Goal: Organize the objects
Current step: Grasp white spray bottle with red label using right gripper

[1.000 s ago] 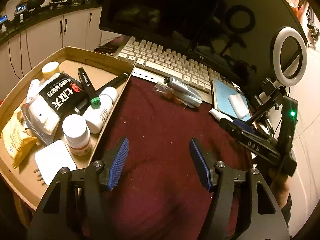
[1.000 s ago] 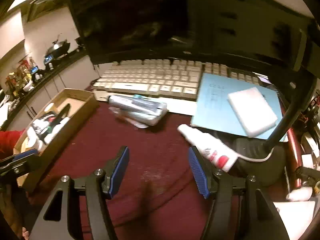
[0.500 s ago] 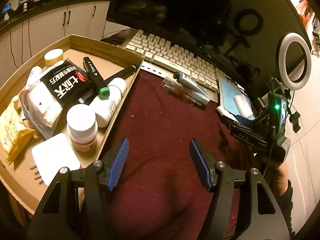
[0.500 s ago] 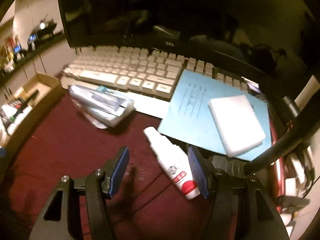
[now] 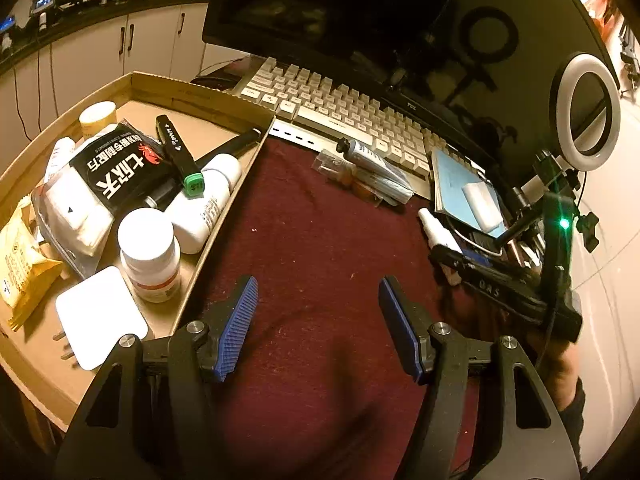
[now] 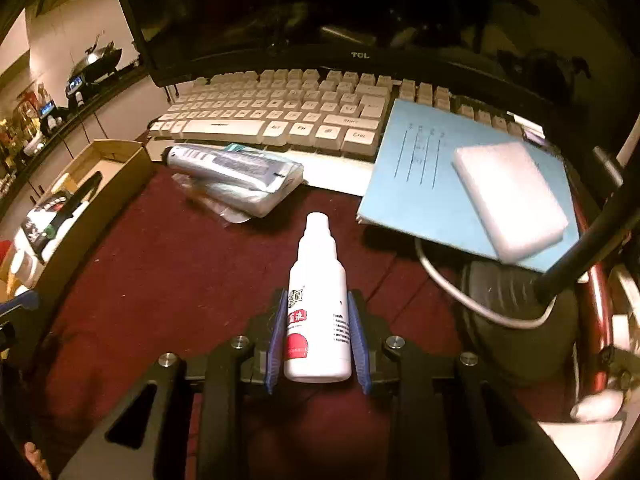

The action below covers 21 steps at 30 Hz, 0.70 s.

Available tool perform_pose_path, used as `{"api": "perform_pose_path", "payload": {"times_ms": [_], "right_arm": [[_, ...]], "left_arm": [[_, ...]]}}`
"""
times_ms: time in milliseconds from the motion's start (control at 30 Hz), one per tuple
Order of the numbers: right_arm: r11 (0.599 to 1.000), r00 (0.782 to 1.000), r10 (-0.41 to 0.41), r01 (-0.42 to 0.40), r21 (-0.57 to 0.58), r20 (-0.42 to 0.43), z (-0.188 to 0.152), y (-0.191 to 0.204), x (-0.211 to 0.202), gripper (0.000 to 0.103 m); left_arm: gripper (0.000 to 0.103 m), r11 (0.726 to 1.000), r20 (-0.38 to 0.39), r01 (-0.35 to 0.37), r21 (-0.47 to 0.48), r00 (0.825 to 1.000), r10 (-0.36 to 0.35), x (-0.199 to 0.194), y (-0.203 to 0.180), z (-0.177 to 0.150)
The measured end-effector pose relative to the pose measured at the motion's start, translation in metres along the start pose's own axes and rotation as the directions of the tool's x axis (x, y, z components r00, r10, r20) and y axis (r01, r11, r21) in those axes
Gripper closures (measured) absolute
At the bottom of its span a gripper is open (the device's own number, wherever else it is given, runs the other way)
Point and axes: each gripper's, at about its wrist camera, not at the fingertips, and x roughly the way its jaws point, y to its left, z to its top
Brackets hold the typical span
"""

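A small white spray bottle [image 6: 318, 304] with a red label lies on the maroon cloth, cap pointing away. My right gripper [image 6: 317, 300] is shut on its body; it also shows in the left wrist view [image 5: 444, 256], with the bottle [image 5: 434, 230] in its fingers. My left gripper [image 5: 318, 298] is open and empty above the cloth, just right of the cardboard tray [image 5: 224, 100]. The tray holds a white pill bottle [image 5: 150, 256], a black packet [image 5: 118, 168], a green-capped marker [image 5: 178, 152] and other items. A tube on a plastic packet [image 6: 240, 172] lies in front of the keyboard.
A white keyboard [image 6: 280, 112] and dark monitor [image 6: 360, 12] stand at the back. A blue notebook [image 6: 432, 168] with a white sponge [image 6: 510, 200] rests at the right. A ring light [image 5: 586, 120] and cables crowd the far right.
My right gripper has moved in over the spray bottle and shut on it; it was open before. My left gripper has stayed open, shifting only slightly.
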Motion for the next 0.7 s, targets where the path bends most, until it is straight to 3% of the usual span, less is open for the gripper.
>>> {"api": "perform_pose_path", "payload": {"times_ms": [133,300,467,700], "right_arm": [[0.998,0.999,0.044,-0.044,0.038,0.000,-0.012,0.006,-0.008,0.074],[0.998,0.999,0.041,-0.042,0.038,0.019,-0.026,0.012,-0.019,0.074],[0.997,0.998,0.006,-0.010,0.076,0.058,-0.027,-0.004,-0.028,0.074],[0.991,0.997,0.036,-0.045,0.127,0.071,-0.034,-0.026,-0.025,0.074]], "left_arm": [[0.039,1.000,-0.010,-0.014,0.025,1.000,0.015,0.004,-0.005,0.005],[0.039,0.997,-0.018,0.004,0.081,1.000,-0.002,0.014,-0.016,0.022],[0.040,0.989,-0.006,-0.028,0.142,1.000,0.029,0.022,-0.027,0.047],[0.039,0.965,0.000,-0.017,0.262,1.000,0.017,0.046,-0.055,0.089]]}}
